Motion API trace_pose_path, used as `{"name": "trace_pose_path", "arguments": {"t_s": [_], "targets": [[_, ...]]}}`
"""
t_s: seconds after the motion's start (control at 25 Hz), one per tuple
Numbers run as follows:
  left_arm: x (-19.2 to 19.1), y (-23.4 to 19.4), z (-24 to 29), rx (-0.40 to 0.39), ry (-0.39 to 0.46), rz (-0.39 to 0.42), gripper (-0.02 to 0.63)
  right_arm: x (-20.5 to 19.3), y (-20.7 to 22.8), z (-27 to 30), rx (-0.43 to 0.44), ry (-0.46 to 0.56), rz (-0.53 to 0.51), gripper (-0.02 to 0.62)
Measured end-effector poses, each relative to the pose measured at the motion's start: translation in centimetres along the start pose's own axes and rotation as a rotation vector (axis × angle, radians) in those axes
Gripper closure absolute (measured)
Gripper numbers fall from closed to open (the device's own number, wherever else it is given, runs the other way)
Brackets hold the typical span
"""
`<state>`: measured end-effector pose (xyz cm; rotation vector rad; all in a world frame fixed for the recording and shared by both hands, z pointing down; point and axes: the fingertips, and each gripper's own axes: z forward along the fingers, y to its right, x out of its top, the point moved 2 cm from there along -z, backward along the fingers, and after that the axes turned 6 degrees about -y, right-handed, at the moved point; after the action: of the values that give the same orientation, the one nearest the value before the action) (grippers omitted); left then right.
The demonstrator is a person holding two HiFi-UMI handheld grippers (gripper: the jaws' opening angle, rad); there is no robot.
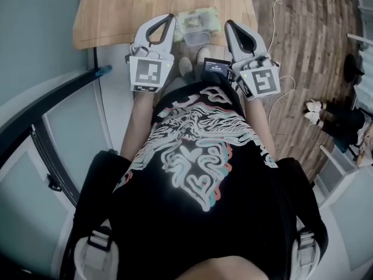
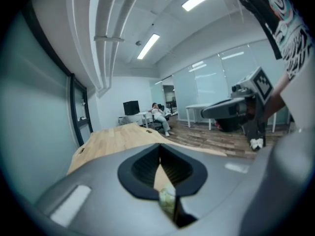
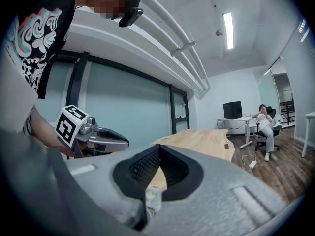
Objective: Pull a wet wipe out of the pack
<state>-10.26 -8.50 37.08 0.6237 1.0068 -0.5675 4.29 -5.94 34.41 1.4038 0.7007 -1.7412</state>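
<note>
your left gripper and right gripper are both closed, empty. they flank the wipe pack by the table's near edge, likely staging the pull.

left gripper: upper centre of the head view, just left of middle, aimed up the frame; jaws pressed tip to tip, nothing gripped.
right gripper: just right of middle, same heading; jaws closed too, nothing between them.
spacing: side by side, apart, tips leaning slightly toward each other.
left forearm: bare, running down-frame from its gripper.
right forearm: bare, mirroring it.
</note>
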Motion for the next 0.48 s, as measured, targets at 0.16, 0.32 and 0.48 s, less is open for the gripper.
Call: {"name": "trace_pose_path", "arguments": {"t_s": [0.16, 0.32, 0.48], "targets": [[-1.2, 0.5, 1.4, -0.039, -0.039, -0.017, 0.599, -0.5, 0.7, 0.8, 0.017, -0.008, 0.01, 0.595], [-2.8, 1.4, 2.6, -0.089, -0.089, -0.063, 0.591, -2.0, 1.0, 1.5, 0.049, -0.047, 0.031, 0.595], [-4.9, 2.1, 4.3, -0.111, -0.137, -0.103, 0.577, -4.2, 0.9, 3.1, 0.113, -0.112, 0.047, 0.595]]}}
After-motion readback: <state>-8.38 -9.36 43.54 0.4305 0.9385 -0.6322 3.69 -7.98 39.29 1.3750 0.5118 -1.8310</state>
